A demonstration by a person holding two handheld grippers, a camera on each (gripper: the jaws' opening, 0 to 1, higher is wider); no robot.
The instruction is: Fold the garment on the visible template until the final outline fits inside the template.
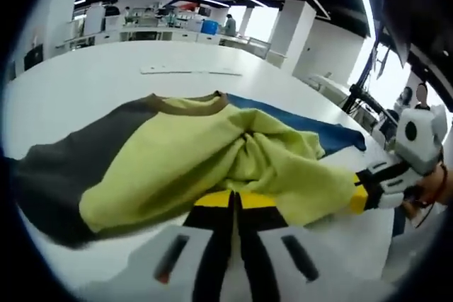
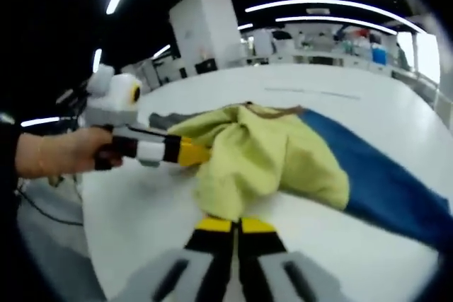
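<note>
One sweatshirt (image 1: 212, 157), yellow-green with dark grey and blue sleeves, lies bunched on my white tabletop (image 1: 92, 83). My left gripper (image 1: 233, 206) has its fingers pressed together on a yellow fold at the near edge. My right gripper (image 2: 233, 223) pinches the cloth likewise, opposite the left one, which a hand (image 2: 60, 152) holds level. Office desks (image 1: 163, 30) stand far behind.

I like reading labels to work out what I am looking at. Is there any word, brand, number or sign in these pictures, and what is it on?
None can be read.
Garment: plain yellow-green, grey and blue panels, no print or tag showing.
Left gripper and right gripper: yellow and black markings, no lettering.
Flat sheets on the table: too far and blurred to tell.
</note>
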